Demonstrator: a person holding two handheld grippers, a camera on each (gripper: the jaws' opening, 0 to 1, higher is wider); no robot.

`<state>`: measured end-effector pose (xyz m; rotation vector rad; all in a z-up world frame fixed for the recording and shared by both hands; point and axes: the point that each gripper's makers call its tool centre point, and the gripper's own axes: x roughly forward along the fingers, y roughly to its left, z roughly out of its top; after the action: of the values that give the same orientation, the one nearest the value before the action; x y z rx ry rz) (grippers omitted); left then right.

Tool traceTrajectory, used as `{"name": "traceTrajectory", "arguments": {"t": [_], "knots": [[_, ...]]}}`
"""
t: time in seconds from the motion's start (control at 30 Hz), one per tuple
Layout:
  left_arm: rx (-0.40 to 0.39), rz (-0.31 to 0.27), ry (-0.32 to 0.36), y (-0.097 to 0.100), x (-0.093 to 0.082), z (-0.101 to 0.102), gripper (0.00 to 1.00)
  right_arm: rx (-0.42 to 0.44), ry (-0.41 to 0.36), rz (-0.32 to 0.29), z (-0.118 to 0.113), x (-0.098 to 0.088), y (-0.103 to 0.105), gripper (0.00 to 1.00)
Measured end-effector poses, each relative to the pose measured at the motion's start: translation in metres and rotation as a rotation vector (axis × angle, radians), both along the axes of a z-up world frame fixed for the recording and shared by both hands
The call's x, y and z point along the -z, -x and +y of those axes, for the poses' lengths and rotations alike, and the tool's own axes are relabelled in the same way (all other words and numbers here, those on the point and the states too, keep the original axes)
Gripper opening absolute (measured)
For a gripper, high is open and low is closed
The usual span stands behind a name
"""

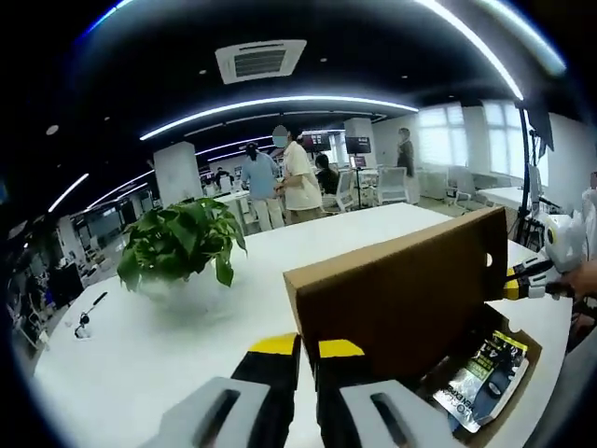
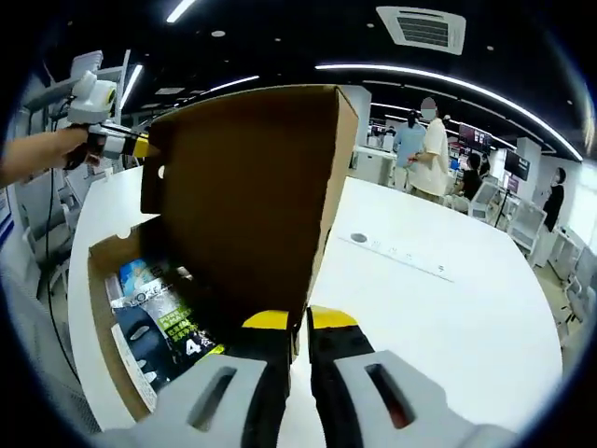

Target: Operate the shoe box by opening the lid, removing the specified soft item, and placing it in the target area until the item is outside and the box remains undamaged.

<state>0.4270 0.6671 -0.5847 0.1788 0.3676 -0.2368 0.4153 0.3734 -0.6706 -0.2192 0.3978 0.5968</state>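
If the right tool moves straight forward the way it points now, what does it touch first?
Most likely the raised lid of the shoe box. The right tool appears shut, its tips right at the lid's lower edge. Depth is unclear, so it may already be gripping the lid.

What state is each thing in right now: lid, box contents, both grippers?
Shoe box lid: raised, standing roughly upright.
Shoe box: open, resting on the white table.
Packaged item: lying inside the box, not yet removed.
Left gripper: jaws nearly together at the lid's edge.
Right gripper: jaws nearly together at the lid's edge.
Potted plant: upright on the table.
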Motion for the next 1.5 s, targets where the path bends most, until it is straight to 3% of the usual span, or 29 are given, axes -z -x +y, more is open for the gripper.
{"name": "traceTrajectory", "arguments": {"t": [0.27, 0.63, 0.97, 1.5], "knots": [[-0.014, 0.034, 0.005, 0.005, 0.024, 0.000, 0.14, 0.013, -0.017, 0.011, -0.001, -0.001, -0.003, 0.02], [-0.040, 0.097, 0.040, 0.015, 0.060, -0.001, 0.10, 0.012, -0.015, 0.021, 0.001, 0.000, -0.009, 0.03], [-0.087, 0.102, 0.092, 0.012, 0.070, 0.006, 0.02, 0.004, -0.002, 0.026, 0.002, 0.002, -0.014, 0.03], [-0.118, 0.111, 0.133, -0.004, 0.076, 0.007, 0.02, 0.038, -0.003, 0.041, 0.002, 0.010, -0.021, 0.04]]}}
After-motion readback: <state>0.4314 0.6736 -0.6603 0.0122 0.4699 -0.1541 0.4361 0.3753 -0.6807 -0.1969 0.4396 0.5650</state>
